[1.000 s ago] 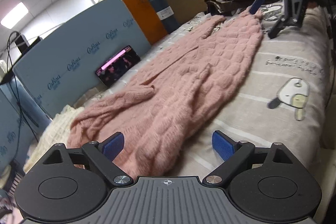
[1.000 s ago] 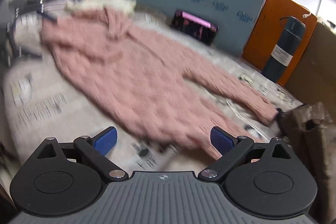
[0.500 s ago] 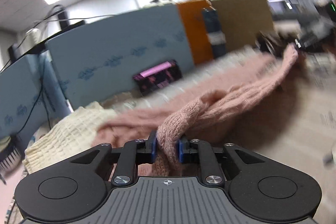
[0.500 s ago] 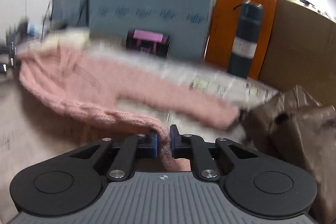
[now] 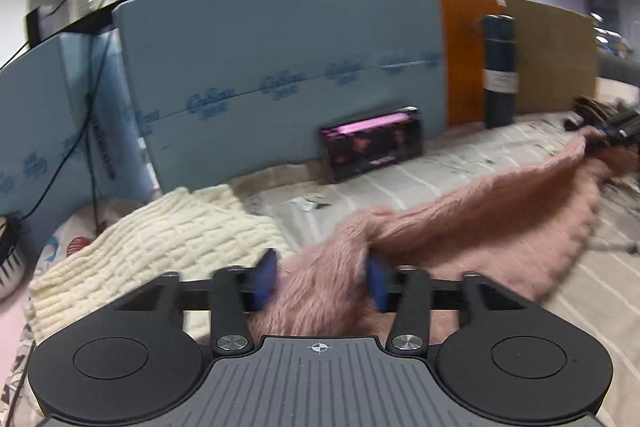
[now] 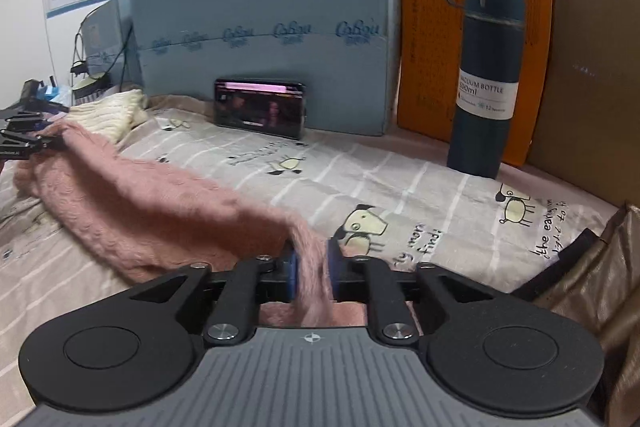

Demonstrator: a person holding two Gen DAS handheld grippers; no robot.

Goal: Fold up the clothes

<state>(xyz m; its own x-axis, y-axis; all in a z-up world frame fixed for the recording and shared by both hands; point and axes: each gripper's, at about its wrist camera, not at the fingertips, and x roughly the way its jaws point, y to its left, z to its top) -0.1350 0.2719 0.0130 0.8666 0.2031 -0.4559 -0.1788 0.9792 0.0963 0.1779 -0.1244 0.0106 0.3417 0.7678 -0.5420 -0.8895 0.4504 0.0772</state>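
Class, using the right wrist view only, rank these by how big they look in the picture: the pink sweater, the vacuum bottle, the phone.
1. pink sweater, stretching from the left edge to the right gripper, which is clamped on it.
2. vacuum bottle.
3. phone.
The sweater lies nearest the camera, so its lead is partly nearness.

Pink sweater (image 5: 460, 227) smears with motion blur in the left view; its hem vanishes under the gripper body; brown garment (image 6: 592, 291) runs off frame right.
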